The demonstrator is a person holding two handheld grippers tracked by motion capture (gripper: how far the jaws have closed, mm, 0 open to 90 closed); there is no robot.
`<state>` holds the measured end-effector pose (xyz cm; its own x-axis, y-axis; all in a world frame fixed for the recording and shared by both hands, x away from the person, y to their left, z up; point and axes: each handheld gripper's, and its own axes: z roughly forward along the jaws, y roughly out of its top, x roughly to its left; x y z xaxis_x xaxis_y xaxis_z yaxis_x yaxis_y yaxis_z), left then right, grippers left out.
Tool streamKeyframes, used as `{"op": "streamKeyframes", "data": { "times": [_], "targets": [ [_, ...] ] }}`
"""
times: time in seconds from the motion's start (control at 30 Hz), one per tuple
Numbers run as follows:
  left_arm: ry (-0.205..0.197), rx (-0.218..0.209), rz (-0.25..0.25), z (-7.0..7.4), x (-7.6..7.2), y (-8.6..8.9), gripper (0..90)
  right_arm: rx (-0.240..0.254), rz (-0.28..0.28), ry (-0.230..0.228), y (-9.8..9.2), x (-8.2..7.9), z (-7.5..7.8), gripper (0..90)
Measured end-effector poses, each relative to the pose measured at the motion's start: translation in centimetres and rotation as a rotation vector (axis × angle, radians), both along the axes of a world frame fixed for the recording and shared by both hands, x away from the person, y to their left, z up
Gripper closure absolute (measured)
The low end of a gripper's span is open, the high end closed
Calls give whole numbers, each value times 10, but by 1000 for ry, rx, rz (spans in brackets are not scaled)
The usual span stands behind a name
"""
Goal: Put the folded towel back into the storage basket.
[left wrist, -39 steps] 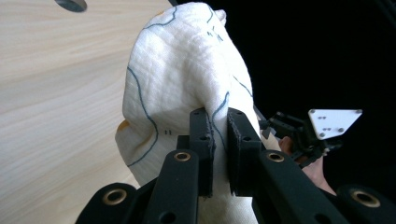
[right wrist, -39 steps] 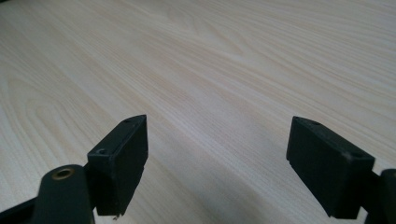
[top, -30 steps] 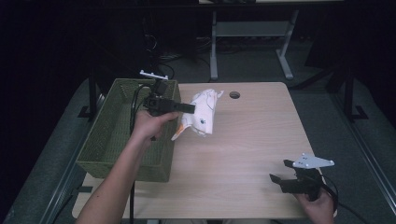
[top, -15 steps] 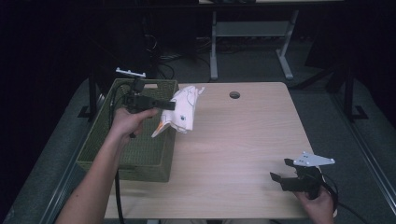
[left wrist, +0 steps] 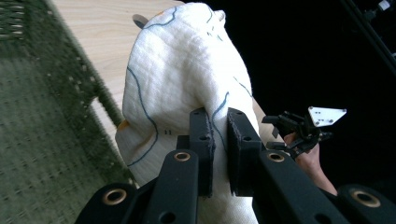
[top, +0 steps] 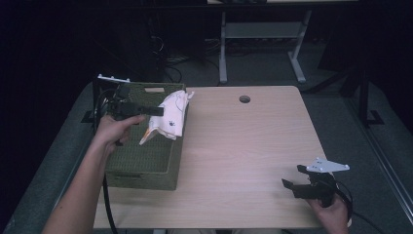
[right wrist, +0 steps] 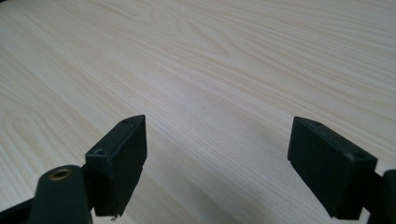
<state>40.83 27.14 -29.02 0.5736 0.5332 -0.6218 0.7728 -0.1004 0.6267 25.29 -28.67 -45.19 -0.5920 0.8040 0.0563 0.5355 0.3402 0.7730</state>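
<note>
Left gripper (top: 157, 111) is clenched on a fold of the white woven cloth with thin blue lines and small orange patches (top: 168, 121); in the left gripper view the two black pads (left wrist: 201, 140) pinch the fabric near its lower bunch, so the rest balloons loose above and around them; a pinch on one fold is enough to carry something this light and limp.

The cloth hangs in the air over the right rim of the olive-green woven rectangular basket (top: 146, 156), part above the basket, part above the tabletop; it appears to touch neither, though the lowest corner is close to the rim; judged aim: drop it inside, and the grip sits high enough to clear the wall.

The basket stands at the left edge of the light wooden tabletop (top: 243, 156), near the far left corner; placed there it is within easy reach of the left hand (top: 113, 130).

Right gripper (top: 294, 187) rests released near the near right corner, jaws wide apart over bare wood, nothing between them; presumably parked out of the way.
</note>
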Motion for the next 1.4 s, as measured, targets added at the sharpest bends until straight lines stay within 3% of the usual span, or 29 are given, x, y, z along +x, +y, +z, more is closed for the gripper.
{"op": "streamKeyframes", "data": {
  "times": [0.5,0.97,1.17,1.2,1.27,1.4],
  "targets": [
    [-8,8,14,-5,1,36,826,9,-11,11,-3,3,0,191],
    [14,75,31,-15,7,61,825,12,-14,12,-4,4,0,190],
    [37,101,55,-27,6,73,825,12,-12,12,-3,4,0,190],
    [45,127,59,-29,6,76,824,12,-14,15,-3,4,0,191],
    [46,138,61,-30,6,78,824,7,-12,16,-2,4,0,191],
    [40,139,59,-33,8,79,824,9,-13,15,-2,4,0,190]
  ]
}}
